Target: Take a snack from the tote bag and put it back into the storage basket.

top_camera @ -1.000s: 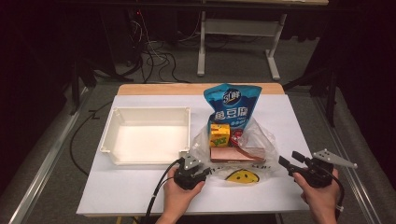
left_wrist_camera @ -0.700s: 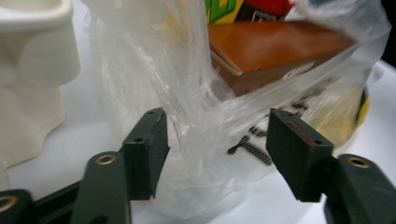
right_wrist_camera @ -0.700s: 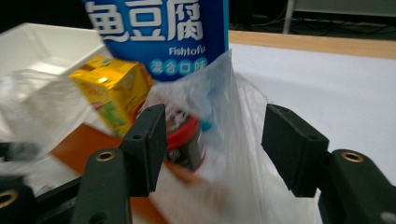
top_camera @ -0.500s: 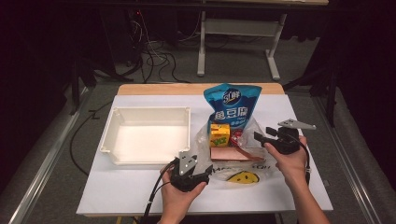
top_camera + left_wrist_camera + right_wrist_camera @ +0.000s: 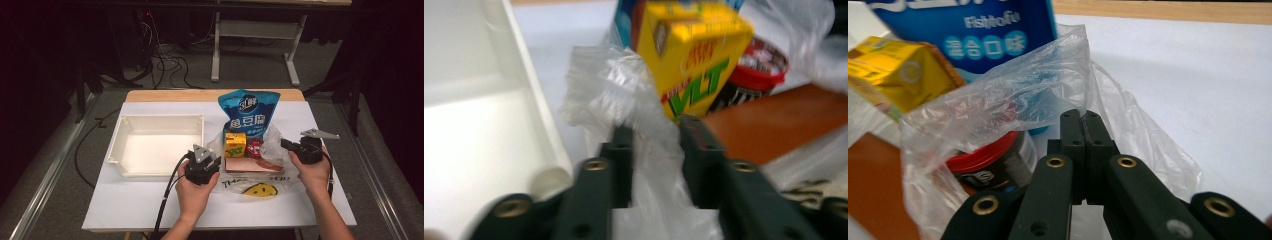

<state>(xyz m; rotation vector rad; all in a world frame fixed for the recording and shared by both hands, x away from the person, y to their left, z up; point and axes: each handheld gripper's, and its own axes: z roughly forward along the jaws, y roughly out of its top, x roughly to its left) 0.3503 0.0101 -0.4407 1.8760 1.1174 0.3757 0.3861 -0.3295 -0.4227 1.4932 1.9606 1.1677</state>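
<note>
White sheeting covers the table [image 5: 150, 200], which stands in a dark room with cables and a metal stand on the floor behind. At its middle lies a clear plastic bag [image 5: 260, 172] printed with a yellow smiley, its mouth facing the far side. Inside it are a yellow juice carton [image 5: 234, 144], a red-lidded tub [image 5: 254, 148], a flat brown box [image 5: 252, 165] and a tall blue snack pouch [image 5: 248, 116] standing at the far end. An empty white tray [image 5: 155, 145] sits just left of the bag.

The left gripper [image 5: 202, 167] has just been closing, and its jaws hold a fold of the bag's left rim between them [image 5: 651, 165]. The right gripper [image 5: 295, 147] has likewise just closed, its jaws pressed together on the film at the bag's right rim [image 5: 1083, 140].

Progress, as judged: both edges of the bag are secured and its mouth is being spread, so the opening step looks nearly complete. All four goods remain in the bag and the tray holds nothing; taking them out appears still to be done.
</note>
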